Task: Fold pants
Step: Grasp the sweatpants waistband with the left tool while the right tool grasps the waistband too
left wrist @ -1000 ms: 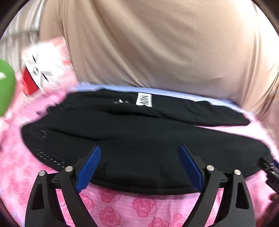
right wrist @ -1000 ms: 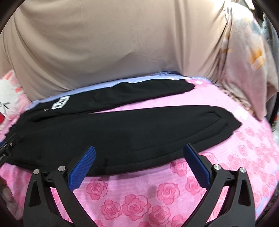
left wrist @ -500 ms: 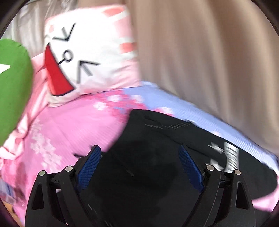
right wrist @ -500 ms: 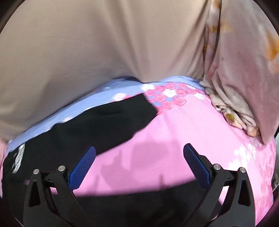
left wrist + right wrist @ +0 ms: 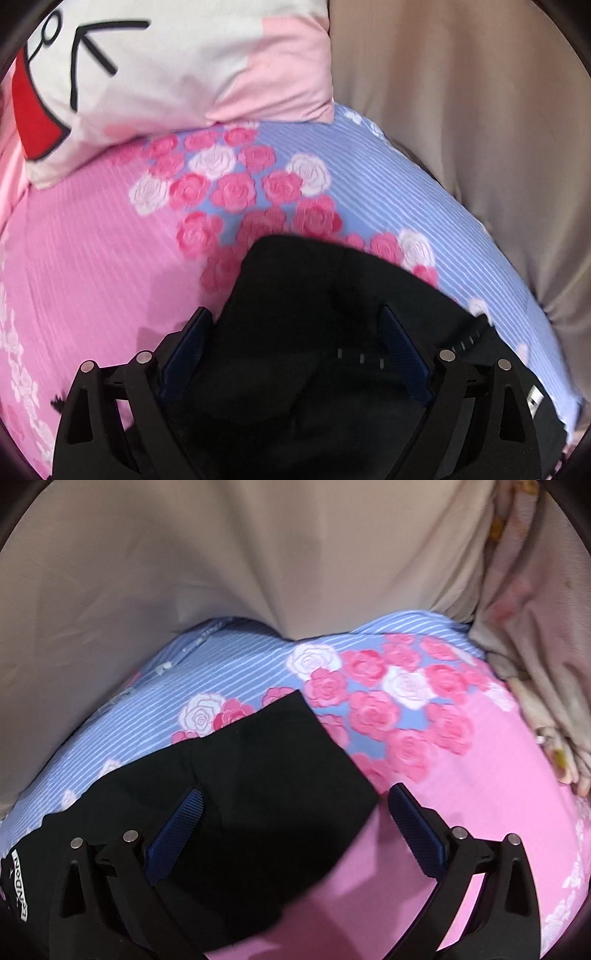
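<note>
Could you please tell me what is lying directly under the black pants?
The black pants lie on a bedsheet printed with roses, pink and striped blue. It shows all around them; whatever lies beneath the fabric itself is covered.

Ahead of the left fingers, pink rose-print bedsheet (image 5: 92,258) turning to blue-and-white stripes (image 5: 406,192) farther out. Far left, white-and-pink pillow (image 5: 177,74) with a black-lined cartoon face and red mouth, resting on the sheet. Beyond, beige curtain (image 5: 258,554). Far right of the right fingers, crumpled pale floral cloth (image 5: 535,664) at the sheet's edge.
</note>
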`<action>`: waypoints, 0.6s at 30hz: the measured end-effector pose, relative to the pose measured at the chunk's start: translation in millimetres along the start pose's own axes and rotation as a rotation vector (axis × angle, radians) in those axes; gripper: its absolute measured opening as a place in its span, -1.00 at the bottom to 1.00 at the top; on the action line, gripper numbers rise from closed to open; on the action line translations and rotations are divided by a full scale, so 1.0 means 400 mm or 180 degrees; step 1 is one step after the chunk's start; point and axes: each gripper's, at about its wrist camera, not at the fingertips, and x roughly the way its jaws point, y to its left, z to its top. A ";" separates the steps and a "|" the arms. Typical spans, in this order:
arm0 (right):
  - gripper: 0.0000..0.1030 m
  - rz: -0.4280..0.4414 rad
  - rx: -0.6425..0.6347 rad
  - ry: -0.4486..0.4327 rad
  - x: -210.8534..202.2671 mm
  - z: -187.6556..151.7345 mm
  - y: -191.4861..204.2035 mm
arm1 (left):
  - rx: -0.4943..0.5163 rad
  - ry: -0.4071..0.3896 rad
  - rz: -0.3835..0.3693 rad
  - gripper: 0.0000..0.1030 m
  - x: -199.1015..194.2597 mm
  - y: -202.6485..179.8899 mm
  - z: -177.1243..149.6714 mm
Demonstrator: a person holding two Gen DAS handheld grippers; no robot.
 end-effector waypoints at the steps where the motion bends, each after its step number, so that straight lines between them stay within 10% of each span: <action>1: 0.91 -0.0041 -0.0029 -0.0045 0.007 0.003 0.007 | 0.0026 -0.0014 0.0031 0.74 0.005 -0.007 0.002; 3: 0.75 -0.0036 -0.0113 -0.0127 0.012 0.006 0.018 | 0.0114 -0.0071 0.0054 0.54 0.014 -0.024 0.010; 5: 0.00 0.0070 -0.0311 -0.0186 0.002 -0.002 0.040 | 0.0249 -0.0114 0.0161 -0.24 0.014 -0.043 0.015; 8: -0.88 0.0342 -0.0456 -0.0233 -0.041 -0.009 0.051 | 0.0292 -0.0136 0.0044 -0.67 -0.005 -0.034 0.024; 18: -0.92 0.0885 -0.0509 -0.0898 -0.361 -0.081 -0.025 | 0.0369 -0.0724 -0.0816 -0.73 -0.354 0.084 -0.054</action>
